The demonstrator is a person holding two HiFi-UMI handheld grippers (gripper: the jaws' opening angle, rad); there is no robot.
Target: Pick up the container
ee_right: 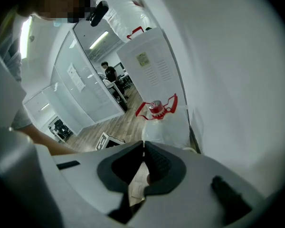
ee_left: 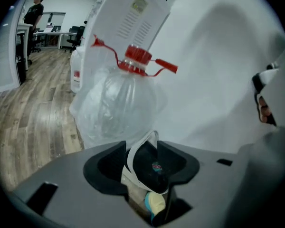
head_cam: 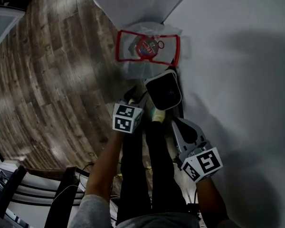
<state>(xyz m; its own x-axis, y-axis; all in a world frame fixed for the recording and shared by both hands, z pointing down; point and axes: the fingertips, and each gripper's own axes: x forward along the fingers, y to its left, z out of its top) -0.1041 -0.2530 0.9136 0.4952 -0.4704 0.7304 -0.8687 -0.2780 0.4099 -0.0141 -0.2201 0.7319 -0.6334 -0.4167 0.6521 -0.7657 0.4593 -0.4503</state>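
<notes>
Step in hand: approach. Nothing gripped yet.

Jug (head_cam: 147, 51) stands on floor (head_cam: 52, 80), hard by wall (head_cam: 237, 56), white cabinet (ee_left: 133, 13) behind it.

L gripper (ee_left: 142, 148): jaws spread wide, pinching nothing. Only the person's shoe (ee_left: 149, 167) shows through the gap, low down. Jug is ahead of the gap, above it and a bit left of centre line, clear of both jaws.

R gripper (ee_right: 143, 148): jaws pressed together at tips, empty. Jug ahead, slightly right of jaw line, well apart.

How to do it well (judgement):
- Clear body looks too wide & round for either jaw pair. Aim for red handle (ee_left: 165, 66) or neck under red cap (ee_left: 135, 55).
- L is ready. Swing it so the handle strap lies across the gap, between the jaws, before closing. Strap is thin, so seat it deep.
- R must open before it gets near, else shut tips will just shove the jug.
- Jug looks empty, prob. light. A nudge could tip or slide it toward the wall, so come in slow and straight.
- Keep shoe out of jaw line.
</notes>
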